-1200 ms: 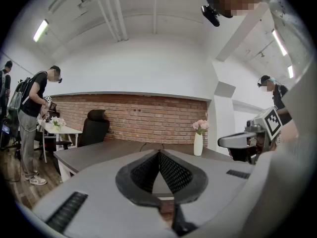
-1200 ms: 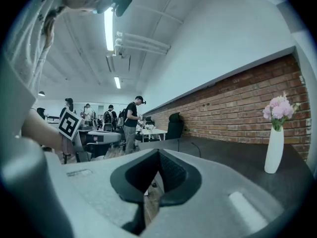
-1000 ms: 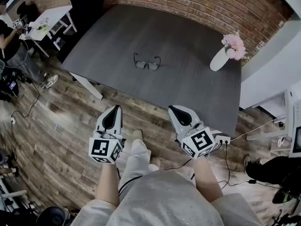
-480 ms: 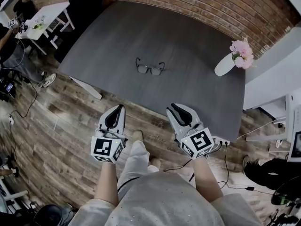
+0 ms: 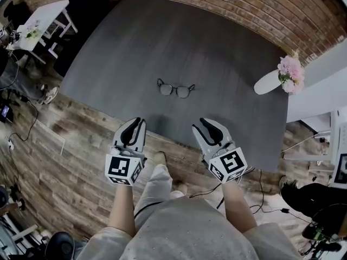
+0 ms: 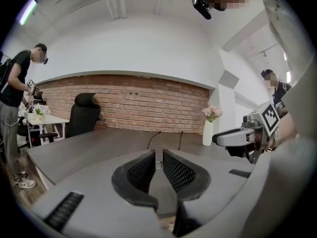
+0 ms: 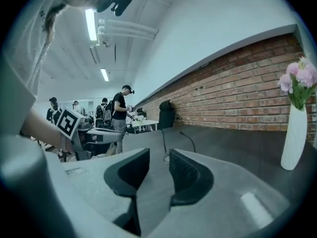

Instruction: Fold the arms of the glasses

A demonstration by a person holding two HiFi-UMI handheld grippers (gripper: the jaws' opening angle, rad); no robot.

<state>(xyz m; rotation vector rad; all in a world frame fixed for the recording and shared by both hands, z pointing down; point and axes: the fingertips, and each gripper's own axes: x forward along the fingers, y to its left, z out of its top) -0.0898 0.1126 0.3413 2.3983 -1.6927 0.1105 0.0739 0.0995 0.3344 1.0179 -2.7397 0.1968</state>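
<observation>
Black-framed glasses [image 6: 157, 164] are largely masked by jaws of the left gripper [image 6: 158, 153], only lens sliver and arm tips showing; black office chair [image 5: 87, 1] is cropped at top edge.

Dark-framed glasses [image 5: 175, 89], arms spread open, standing on the grey table [image 5: 135, 42], arms pointing away

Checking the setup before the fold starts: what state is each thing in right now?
glasses: arms unfolded, lying on the table
left gripper: fingers slightly apart, empty
right gripper: fingers have just been opening, now wide apart, nothing between them
vase of flowers: upright
</observation>
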